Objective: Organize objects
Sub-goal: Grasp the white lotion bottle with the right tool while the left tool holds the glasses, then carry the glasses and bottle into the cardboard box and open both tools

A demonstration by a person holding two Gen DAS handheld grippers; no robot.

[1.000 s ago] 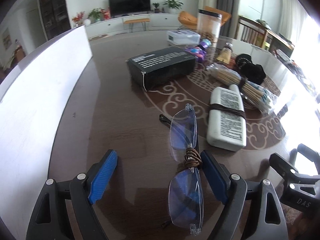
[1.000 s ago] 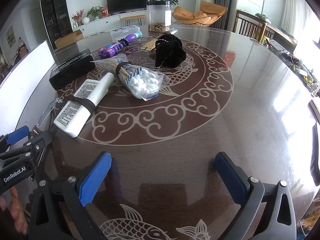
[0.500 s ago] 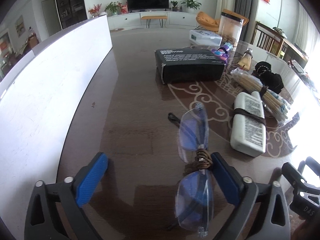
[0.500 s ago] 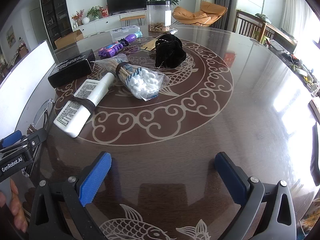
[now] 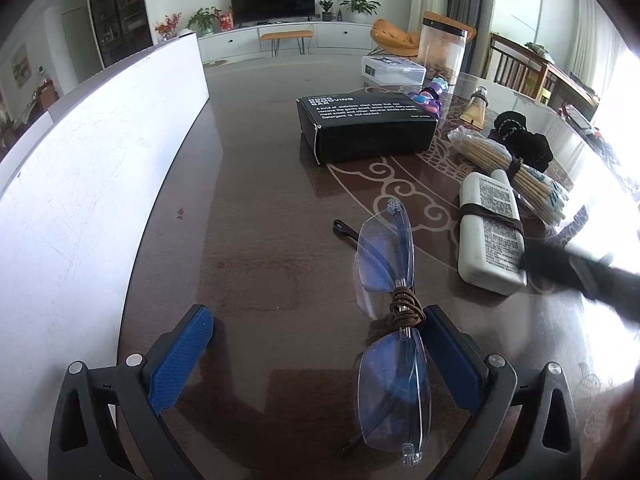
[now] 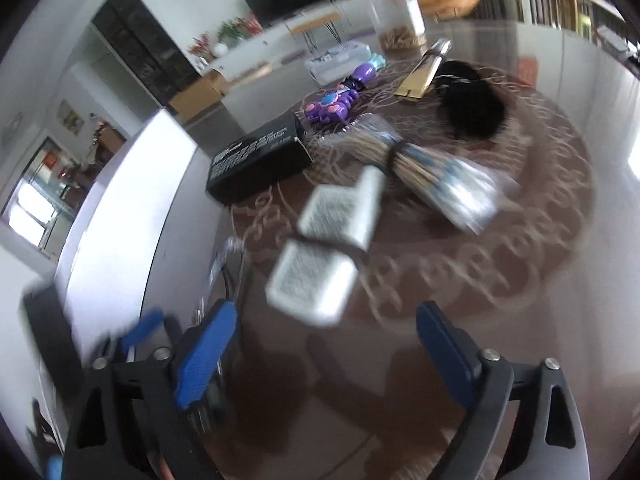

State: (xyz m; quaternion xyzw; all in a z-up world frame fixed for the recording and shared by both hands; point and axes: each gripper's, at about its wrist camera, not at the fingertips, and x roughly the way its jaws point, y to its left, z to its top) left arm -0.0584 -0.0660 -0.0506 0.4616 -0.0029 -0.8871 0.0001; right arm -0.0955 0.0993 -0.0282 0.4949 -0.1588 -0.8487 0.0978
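Nearby, perhaps glasses (image 6: 224, 276) beside bottle (image 6: 324, 264)

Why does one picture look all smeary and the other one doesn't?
Right wrist view: everything is streaked with motion blur, even the white bottle. Left wrist view: sharp, so the glasses look crisp, apart from window glare washing out the table's right edge.

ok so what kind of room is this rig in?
Most likely a home living and dining room. A flat-screen TV sits on a long white cabinet with potted plants at the far wall, and the work surface is a dark table with an inlaid scroll pattern, wooden chairs beside it.
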